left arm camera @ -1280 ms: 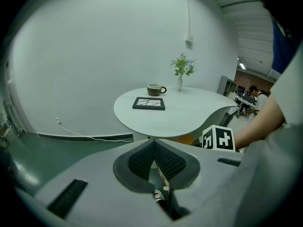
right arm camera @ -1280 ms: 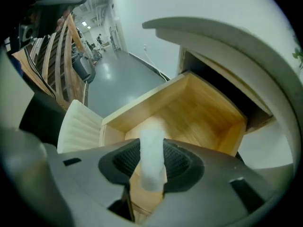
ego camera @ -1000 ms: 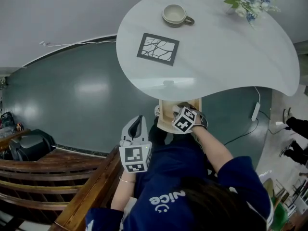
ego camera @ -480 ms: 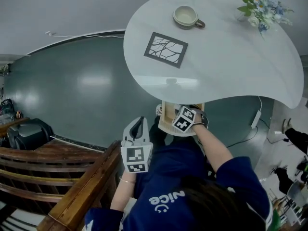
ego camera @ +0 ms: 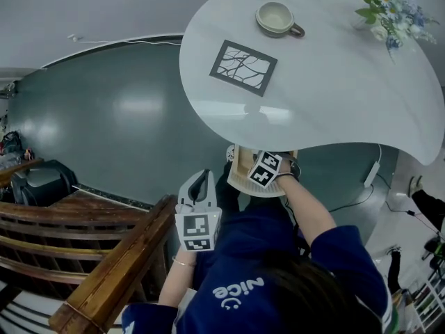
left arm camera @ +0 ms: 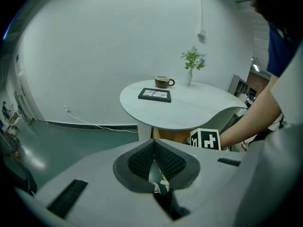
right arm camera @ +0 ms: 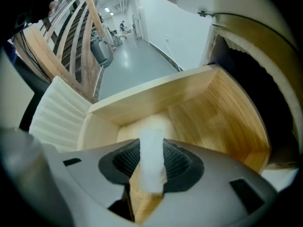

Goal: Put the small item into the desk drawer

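The wooden drawer stands pulled out under the white table's near edge. My right gripper points steeply down into it, shut on the small item, a pale whitish block that stands between the pads. In the right gripper view the item hangs over the drawer's bare wooden floor. My left gripper stays to the left of the drawer, close to the person's body, and is shut with nothing in it; its pads meet at the tips.
On the table sit a cup, a dark patterned mat and a vase of flowers. A wooden bench stands at the lower left. A cable and power strip lie on the floor to the right.
My right gripper has sunk a little into the drawer and rolled slightly, still shut on the item. The left gripper has kept its place. The head view has shifted.
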`<state>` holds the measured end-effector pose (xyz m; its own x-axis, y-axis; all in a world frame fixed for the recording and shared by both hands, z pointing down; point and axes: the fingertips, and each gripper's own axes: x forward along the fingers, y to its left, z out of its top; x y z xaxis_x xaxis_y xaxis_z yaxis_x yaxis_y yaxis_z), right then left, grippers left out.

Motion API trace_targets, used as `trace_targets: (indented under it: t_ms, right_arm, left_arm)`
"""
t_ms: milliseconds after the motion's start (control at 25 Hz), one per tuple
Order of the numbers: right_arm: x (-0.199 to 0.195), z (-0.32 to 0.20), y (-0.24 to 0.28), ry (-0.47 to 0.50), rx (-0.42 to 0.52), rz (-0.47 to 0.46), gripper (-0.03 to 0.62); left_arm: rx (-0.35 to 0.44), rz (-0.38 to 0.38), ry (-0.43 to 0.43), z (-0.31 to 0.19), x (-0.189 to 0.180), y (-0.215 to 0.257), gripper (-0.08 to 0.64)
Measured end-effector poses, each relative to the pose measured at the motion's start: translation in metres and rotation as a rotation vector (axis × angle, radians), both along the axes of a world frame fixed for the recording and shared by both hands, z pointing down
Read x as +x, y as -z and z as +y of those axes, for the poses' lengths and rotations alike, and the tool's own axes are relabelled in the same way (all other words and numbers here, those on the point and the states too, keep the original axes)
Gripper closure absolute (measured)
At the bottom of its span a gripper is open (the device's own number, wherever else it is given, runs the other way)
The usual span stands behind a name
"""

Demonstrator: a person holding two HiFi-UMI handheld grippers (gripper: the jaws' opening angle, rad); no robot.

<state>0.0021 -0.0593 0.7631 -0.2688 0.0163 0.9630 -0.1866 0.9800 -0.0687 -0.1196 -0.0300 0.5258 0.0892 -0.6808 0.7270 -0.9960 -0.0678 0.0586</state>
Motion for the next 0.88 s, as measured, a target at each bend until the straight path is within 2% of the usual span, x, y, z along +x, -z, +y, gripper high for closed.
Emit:
trace_targets:
  t_ms: [560, 880]
  right_arm:
    - [0.000, 0.010, -0.028, 0.077, -0.027, 0.034, 0.448]
    - [0.008, 0.016, -0.043, 0.084, -0.034, 0.072, 0.448]
  left_arm:
    - [-0.040, -0.027, 0.004, 0.013, 0.006, -0.005, 0.557]
    - [-0.055, -0.044, -0.002, 0.022, 0.008, -0.008, 0.557]
